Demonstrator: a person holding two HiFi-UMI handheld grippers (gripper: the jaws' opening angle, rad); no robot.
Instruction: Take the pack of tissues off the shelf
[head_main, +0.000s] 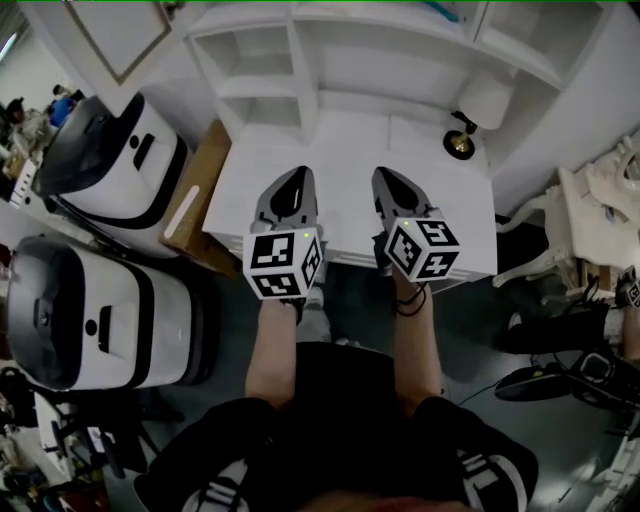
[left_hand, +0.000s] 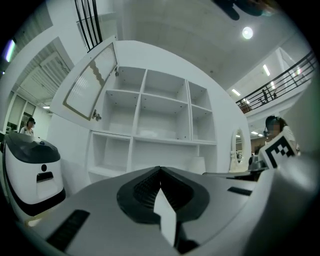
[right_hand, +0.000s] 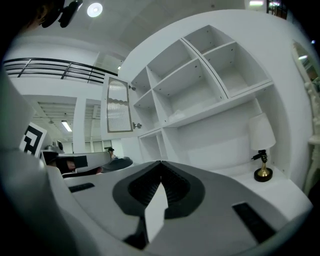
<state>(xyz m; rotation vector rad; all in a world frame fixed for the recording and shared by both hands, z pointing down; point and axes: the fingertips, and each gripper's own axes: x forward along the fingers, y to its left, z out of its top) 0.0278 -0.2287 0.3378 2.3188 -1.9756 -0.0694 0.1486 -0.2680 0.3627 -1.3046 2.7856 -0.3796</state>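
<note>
**Reach not yet begun, both tools shut and empty**

The pack of tissues (left_hand: 152, 133) is probably the low pale shape lying in the centre compartment of the shelf (left_hand: 141, 117), near the board's front edge; it is too faint to be sure. Below lies the white worktop (head_main: 350, 140), a lamp (head_main: 484, 100) at its right rear corner. The left tool (left_hand: 160, 170) and right tool (right_hand: 160, 162) hover over the worktop's front edge, jaws pressed together on nothing. Next, one tool must open, rise to that compartment and close on the pack

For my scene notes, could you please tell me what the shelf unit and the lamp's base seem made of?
Shelf unit: likely white-painted or laminated board, matte; flat, even panels with little sheen.
Lamp base: probably polished metal, brass-coloured; it shines gold.
</note>
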